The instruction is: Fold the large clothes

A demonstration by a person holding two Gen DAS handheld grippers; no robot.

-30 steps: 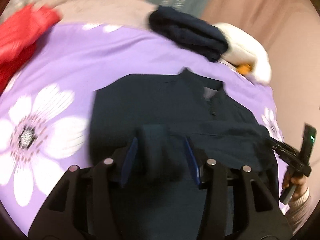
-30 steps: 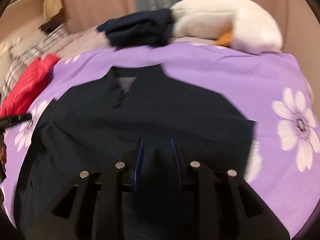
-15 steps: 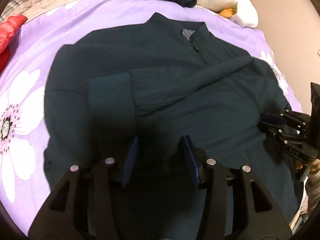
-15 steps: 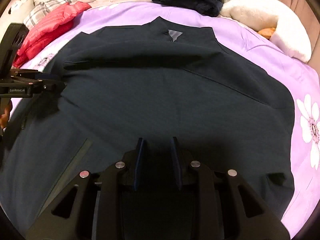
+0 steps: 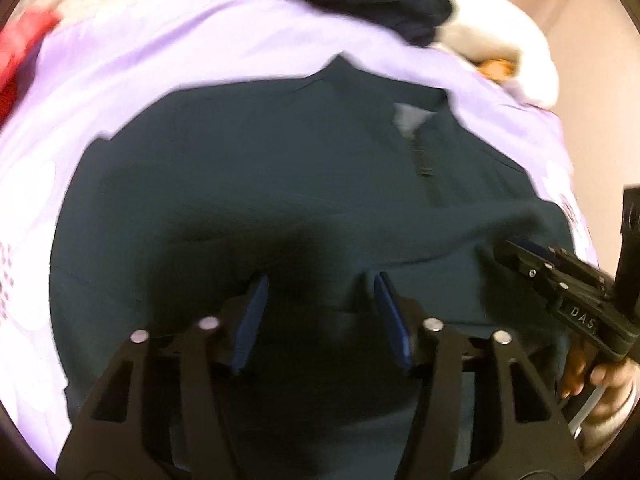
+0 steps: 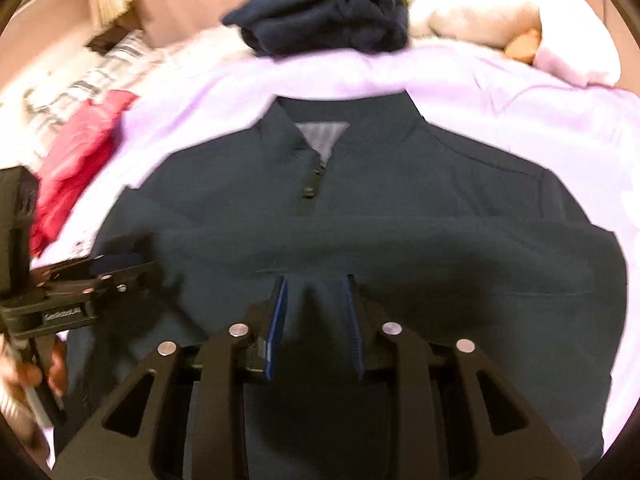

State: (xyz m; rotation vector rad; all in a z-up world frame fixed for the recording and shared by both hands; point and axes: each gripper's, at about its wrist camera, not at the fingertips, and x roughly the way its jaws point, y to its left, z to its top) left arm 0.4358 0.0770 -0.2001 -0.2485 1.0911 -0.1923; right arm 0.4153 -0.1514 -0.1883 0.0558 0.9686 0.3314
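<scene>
— On the purple bedspread [image 6: 520, 112], what lies at centre?

— A dark pullover [image 6: 400, 200], spread flat, collar toward the folded navy garment [image 6: 320, 16] and white plush toy [image 6: 500, 12] beyond it. One sleeve lies folded across its chest.

— And the tools?

— Over the pullover's lower half, the left gripper [image 5: 318, 320] hangs with fingers spread, nothing between them. The right gripper [image 6: 316, 320] has its fingers parted too; dark cloth bunches in the gap, though whether it is pinched cannot be told.

— Anything beside the pullover?

— A red jacket [image 6: 76, 152], off its left shoulder.
</scene>
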